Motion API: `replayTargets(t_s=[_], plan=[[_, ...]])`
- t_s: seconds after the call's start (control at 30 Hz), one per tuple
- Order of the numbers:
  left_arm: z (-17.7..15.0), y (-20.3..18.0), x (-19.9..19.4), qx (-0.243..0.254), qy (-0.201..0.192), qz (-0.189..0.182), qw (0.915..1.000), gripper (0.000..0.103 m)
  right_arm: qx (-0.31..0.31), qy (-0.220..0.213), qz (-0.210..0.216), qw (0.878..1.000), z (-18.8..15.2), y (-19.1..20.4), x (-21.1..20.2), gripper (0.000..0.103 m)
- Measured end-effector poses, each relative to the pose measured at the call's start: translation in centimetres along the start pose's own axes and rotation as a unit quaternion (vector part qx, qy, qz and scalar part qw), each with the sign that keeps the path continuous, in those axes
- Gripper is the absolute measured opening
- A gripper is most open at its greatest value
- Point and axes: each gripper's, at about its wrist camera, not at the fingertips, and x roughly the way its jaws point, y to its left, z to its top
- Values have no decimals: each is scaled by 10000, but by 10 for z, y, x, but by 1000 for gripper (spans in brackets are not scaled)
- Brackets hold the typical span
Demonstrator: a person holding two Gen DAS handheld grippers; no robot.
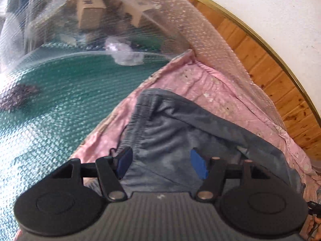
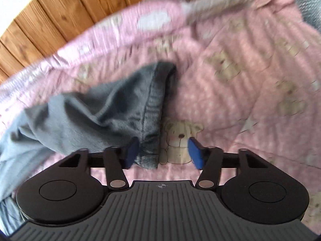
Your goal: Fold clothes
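We note green matting under bubble wrap (image 1: 50, 100) at far left, dimpled and glossy. Right of it, a pink bedsheet (image 1: 210, 84), wrinkled cotton printed with teddy bears, carries the grey garment (image 1: 170, 132): soft, fleecy, bunched, one ribbed hem showing. Our left gripper (image 1: 161, 162) hangs over it, jaws apart, blue pads clasping nothing. The right gripper (image 2: 163, 153) likewise stands parted, the garment's hem lying loose by its left pad. Knotty wood panelling (image 1: 270, 66) and a white wall (image 1: 260, 4) close the right side.
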Motion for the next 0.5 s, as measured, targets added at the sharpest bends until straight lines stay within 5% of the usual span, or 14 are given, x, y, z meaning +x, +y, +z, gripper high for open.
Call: replayTargets(t_s=[0.07, 0.1, 0.27, 0.4, 0.5], plan=[[-6, -17, 7, 168, 78, -75, 9998, 65, 14, -77, 225, 9997, -6, 0, 1, 13], [-8, -24, 10, 251, 111, -73, 9996, 65, -34, -204, 280, 9994, -8, 4, -5, 3], [-8, -29, 34, 358, 188, -19, 9992, 64, 52, -782, 840, 9934, 5, 16, -57, 0], [12, -25, 52, 152, -24, 39, 9999, 62, 862, -1662, 1617, 9689, 56, 3, -119, 0], [27, -31, 71, 226, -65, -5, 9997, 62, 1188, -1913, 1335, 9651, 111, 1, -111, 0]])
